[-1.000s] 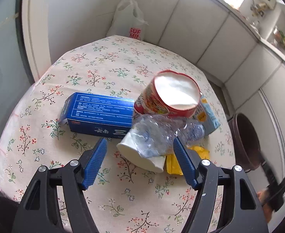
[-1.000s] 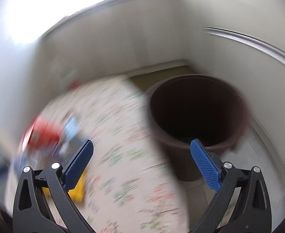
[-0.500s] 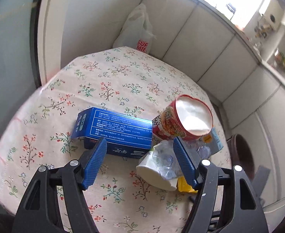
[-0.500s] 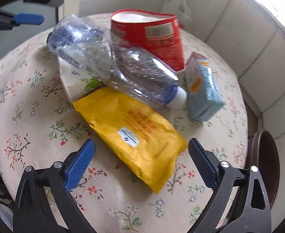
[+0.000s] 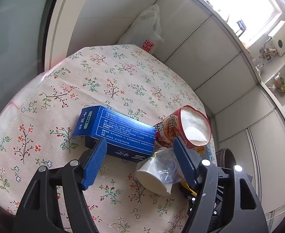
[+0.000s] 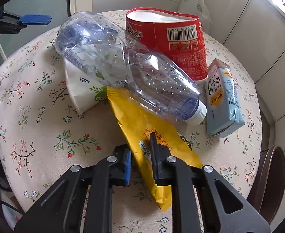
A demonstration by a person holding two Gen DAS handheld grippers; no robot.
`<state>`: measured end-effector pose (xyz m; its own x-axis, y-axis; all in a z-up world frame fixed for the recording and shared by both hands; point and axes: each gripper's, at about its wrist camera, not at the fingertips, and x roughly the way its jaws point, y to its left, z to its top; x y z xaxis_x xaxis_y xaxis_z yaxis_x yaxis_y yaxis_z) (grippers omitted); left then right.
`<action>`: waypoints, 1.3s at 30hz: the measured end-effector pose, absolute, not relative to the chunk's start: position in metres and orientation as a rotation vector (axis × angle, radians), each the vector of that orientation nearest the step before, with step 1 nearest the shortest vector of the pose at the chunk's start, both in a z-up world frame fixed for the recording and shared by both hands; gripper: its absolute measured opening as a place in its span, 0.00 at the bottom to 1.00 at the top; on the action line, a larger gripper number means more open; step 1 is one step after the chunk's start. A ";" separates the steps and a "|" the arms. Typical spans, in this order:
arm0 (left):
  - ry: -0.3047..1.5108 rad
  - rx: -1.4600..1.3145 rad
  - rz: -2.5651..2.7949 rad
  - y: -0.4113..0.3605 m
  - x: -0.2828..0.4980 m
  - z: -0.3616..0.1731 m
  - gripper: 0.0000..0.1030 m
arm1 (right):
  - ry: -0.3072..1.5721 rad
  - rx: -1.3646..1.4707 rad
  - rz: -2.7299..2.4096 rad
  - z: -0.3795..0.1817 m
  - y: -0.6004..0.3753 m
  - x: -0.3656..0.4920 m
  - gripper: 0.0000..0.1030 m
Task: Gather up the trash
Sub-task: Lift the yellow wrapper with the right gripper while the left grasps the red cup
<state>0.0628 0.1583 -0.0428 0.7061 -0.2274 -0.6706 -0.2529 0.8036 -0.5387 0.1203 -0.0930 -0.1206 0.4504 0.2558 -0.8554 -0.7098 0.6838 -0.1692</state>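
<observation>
A heap of trash lies on the floral tablecloth (image 6: 35, 128). My right gripper (image 6: 141, 155) is shut on the yellow snack packet (image 6: 140, 124), pinching its near half. An empty clear plastic bottle (image 6: 127, 66) lies across the packet and a white paper cup (image 6: 80, 89). A red noodle tub (image 6: 169, 42) and a pale blue drink carton (image 6: 222, 99) lie behind. My left gripper (image 5: 140, 159) is open and empty above a blue box (image 5: 119, 132), near the cup (image 5: 152, 176) and the tub (image 5: 181, 128).
A brown trash bin (image 6: 268, 176) stands on the floor by the table's right edge; it also shows in the left wrist view (image 5: 227, 157). A white plastic bag (image 5: 144, 33) leans on the wall behind the table. White cabinets run along the right.
My right gripper has closed on the yellow packet, which was lying free between its open fingers. My left gripper has pulled back and up a little, staying open.
</observation>
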 end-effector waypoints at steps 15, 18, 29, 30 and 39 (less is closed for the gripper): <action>0.851 -0.668 0.053 0.162 0.067 -0.054 0.67 | 0.883 -0.286 0.569 -0.117 -0.133 0.096 0.06; 0.866 -0.667 0.054 0.160 0.070 -0.057 0.67 | 0.868 -0.228 0.566 -0.113 -0.136 0.086 0.06; 0.899 -0.495 -0.006 0.119 0.104 -0.037 0.79 | 0.815 0.019 0.541 -0.085 -0.170 0.060 0.06; 0.908 -0.475 -0.022 0.113 0.111 -0.034 0.80 | 0.813 0.030 0.532 -0.084 -0.174 0.062 0.06; 1.035 -0.190 -0.196 0.040 0.168 -0.025 0.91 | 0.794 0.095 0.489 -0.079 -0.200 0.063 0.06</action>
